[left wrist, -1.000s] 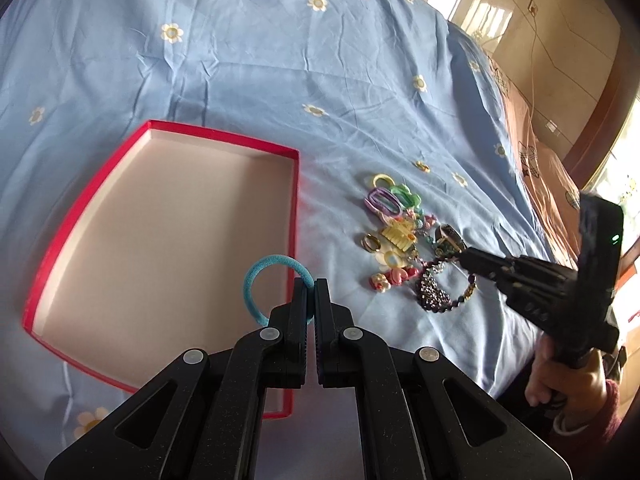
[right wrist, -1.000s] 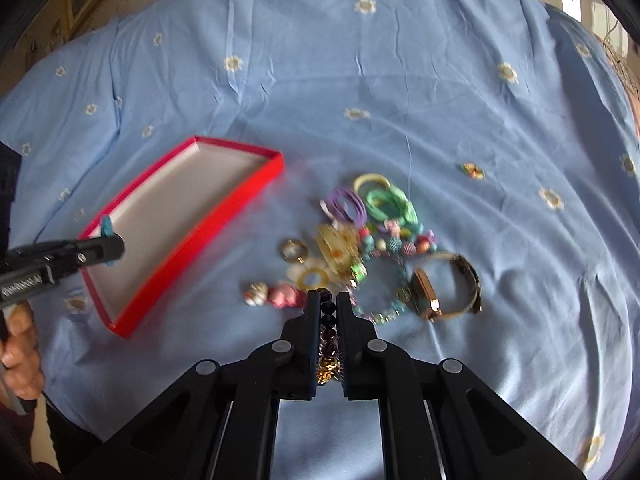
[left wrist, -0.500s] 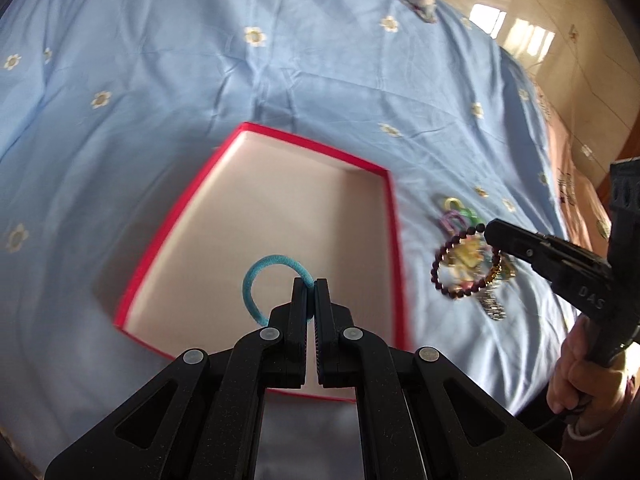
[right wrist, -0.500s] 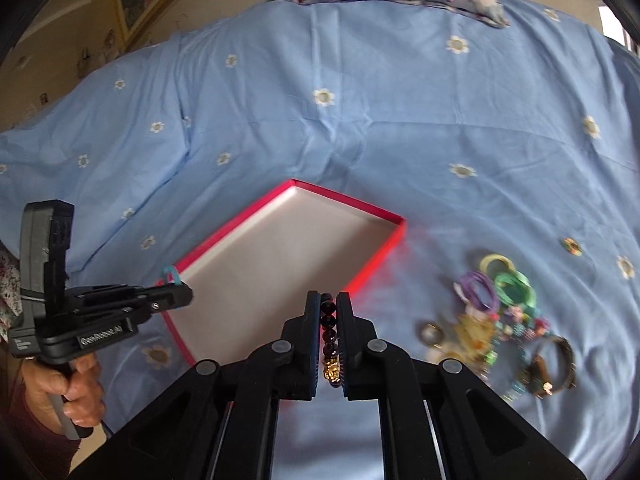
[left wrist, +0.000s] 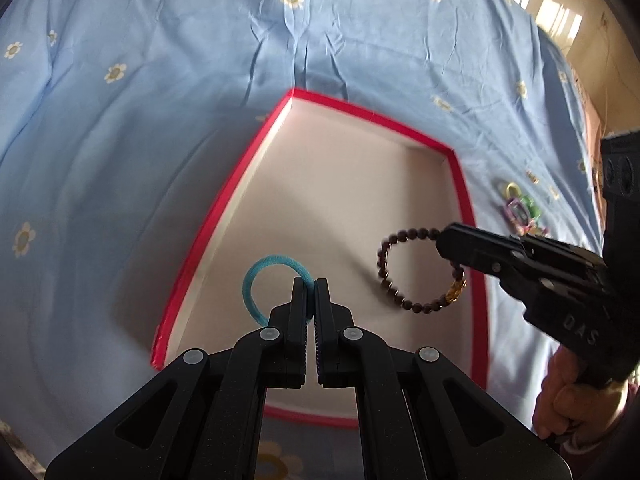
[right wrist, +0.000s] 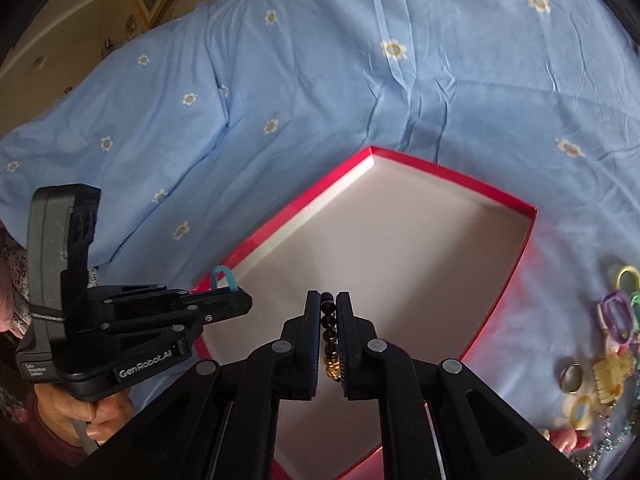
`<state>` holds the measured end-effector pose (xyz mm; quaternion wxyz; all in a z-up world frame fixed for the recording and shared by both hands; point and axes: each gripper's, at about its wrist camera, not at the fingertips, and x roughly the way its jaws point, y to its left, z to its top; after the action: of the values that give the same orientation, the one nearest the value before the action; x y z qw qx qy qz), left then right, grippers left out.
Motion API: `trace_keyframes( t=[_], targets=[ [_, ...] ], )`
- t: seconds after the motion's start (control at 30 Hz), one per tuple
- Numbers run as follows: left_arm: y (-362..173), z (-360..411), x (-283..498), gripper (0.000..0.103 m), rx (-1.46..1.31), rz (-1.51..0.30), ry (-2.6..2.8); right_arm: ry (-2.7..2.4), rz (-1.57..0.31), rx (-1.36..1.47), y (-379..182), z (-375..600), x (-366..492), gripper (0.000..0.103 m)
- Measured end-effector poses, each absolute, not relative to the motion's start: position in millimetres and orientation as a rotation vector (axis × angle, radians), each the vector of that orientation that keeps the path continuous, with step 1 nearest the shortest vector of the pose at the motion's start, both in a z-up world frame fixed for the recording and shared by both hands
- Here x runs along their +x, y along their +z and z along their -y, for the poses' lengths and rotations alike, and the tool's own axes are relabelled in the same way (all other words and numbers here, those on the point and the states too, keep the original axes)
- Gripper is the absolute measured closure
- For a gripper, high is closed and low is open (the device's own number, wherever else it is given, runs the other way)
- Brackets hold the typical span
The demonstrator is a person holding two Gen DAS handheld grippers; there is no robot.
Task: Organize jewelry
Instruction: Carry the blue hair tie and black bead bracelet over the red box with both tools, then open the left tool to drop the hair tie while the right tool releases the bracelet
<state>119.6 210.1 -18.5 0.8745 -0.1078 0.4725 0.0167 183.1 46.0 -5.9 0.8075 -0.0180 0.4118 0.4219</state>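
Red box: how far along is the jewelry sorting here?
Nothing is in the red box yet; its floor is bare. In hand: the left gripper pinches a blue hair tie and the right gripper a dark bead bracelet, both over the box. Left: the pile of rings and trinkets on the bedsheet.

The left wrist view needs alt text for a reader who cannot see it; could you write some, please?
The left gripper holds a teal hair tie over a red-rimmed box; beside it, the right gripper dangles a dark beaded bracelet over the same box on a blue flowered bedsheet.
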Motion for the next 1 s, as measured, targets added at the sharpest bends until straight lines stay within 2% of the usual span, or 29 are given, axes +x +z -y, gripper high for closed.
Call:
trace_keyframes(
  t=[0.37,0.47,0.53,0.6,0.8,0.9,0.97,1.0],
  targets=[
    [-41,-211,136,0.1,-0.211,-1.052,0.051,0.835,-0.962,-0.059,-38,-47,218,0.096],
    [-40,-211,135,0.094,-0.215,-1.05,0.054,0.827,-0.973,-0.088,-41,-49,217,0.096],
    [-39,-212,135,0.082,-0.217,-1.046,0.059,0.822,-0.98,-0.101,-44,-51,218,0.094],
    [-38,-213,135,0.075,-0.221,-1.043,0.066,0.81,-0.987,-0.118,-46,-53,219,0.091],
    [-27,-214,130,0.075,-0.242,-1.012,0.073,0.823,-0.979,-0.068,-39,-44,217,0.089],
    [-19,-214,124,0.075,-0.253,-0.985,0.081,0.827,-0.955,-0.044,-31,-37,214,0.081],
    [-14,-214,121,0.075,-0.274,-0.967,0.086,0.826,-0.941,-0.025,-24,-28,210,0.071],
    [-13,-213,118,0.075,-0.285,-0.961,0.086,0.826,-0.935,-0.016,-21,-23,207,0.071]
  ],
)
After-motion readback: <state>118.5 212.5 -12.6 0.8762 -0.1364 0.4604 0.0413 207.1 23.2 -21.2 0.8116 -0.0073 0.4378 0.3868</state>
